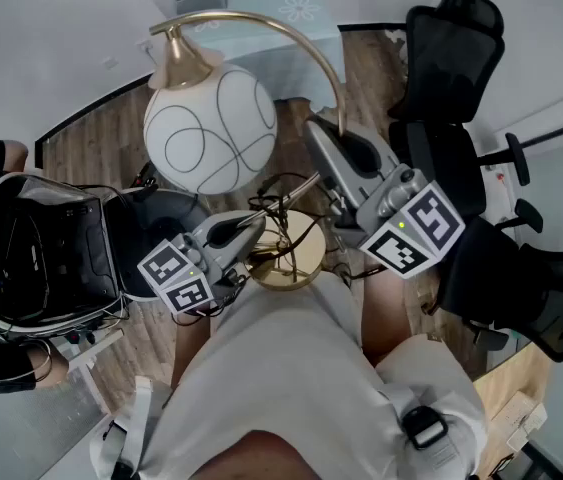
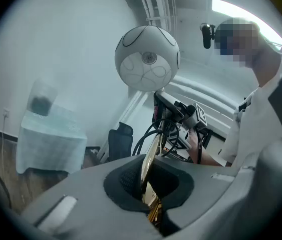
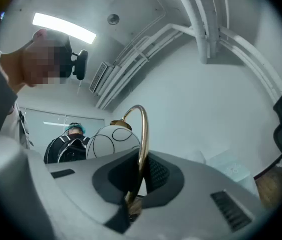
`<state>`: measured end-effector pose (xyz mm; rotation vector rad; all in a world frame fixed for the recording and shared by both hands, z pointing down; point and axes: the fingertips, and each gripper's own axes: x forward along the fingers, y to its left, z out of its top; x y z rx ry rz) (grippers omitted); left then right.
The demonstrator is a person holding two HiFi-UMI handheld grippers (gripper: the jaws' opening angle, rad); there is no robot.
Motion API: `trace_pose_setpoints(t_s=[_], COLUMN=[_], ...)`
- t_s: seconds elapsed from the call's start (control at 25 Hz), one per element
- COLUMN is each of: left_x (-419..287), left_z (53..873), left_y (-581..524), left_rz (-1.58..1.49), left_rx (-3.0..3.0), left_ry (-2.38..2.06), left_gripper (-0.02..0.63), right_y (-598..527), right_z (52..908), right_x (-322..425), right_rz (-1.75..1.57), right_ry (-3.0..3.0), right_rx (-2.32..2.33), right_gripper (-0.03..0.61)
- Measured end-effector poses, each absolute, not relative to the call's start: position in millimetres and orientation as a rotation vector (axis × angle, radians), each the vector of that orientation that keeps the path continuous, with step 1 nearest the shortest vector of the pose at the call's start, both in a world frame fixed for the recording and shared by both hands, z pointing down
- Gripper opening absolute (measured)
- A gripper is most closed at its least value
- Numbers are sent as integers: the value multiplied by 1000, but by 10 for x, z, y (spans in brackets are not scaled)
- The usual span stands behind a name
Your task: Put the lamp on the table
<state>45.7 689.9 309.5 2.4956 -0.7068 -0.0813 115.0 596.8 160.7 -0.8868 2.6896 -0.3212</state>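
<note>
The left gripper (image 2: 148,183) and right gripper (image 3: 134,183) clench the white-globed brass lamp (image 1: 209,133); its base (image 1: 299,258), at 5 o'clock, we see half hidden.

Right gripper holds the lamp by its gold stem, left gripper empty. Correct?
No. The left gripper isn't empty: the left gripper view shows it shut on the lamp's gold stem too. The right gripper does hold the stem.

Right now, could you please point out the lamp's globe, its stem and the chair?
globe (image 1: 210,133): head view, middle of the white shade.
stem (image 3: 144,134): right gripper view, gold curve just above the claw.
chair (image 1: 451,53): head view, black backrest.
</note>
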Motion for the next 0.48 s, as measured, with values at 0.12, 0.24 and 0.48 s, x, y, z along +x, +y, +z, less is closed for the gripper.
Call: trace_pose_setpoints(t_s=[0.12, 0.24, 0.48], left_x=[455, 491, 642], left_z=[3145, 3201, 3181], left_y=[6859, 6822, 6831], left_rz=[-80, -83, -90], left_rx=[2493, 2491, 2491], left_ry=[-713, -718, -742], left_gripper=[0, 0, 0], right_y=[5919, 5874, 5900], right_z=[1658, 1717, 1680], right_x=[1143, 1172, 1315], right_rz=[-321, -311, -301], right_ry=[2693, 2699, 2705], right_rx=[-888, -901, -865], right_gripper=[5, 4, 5])
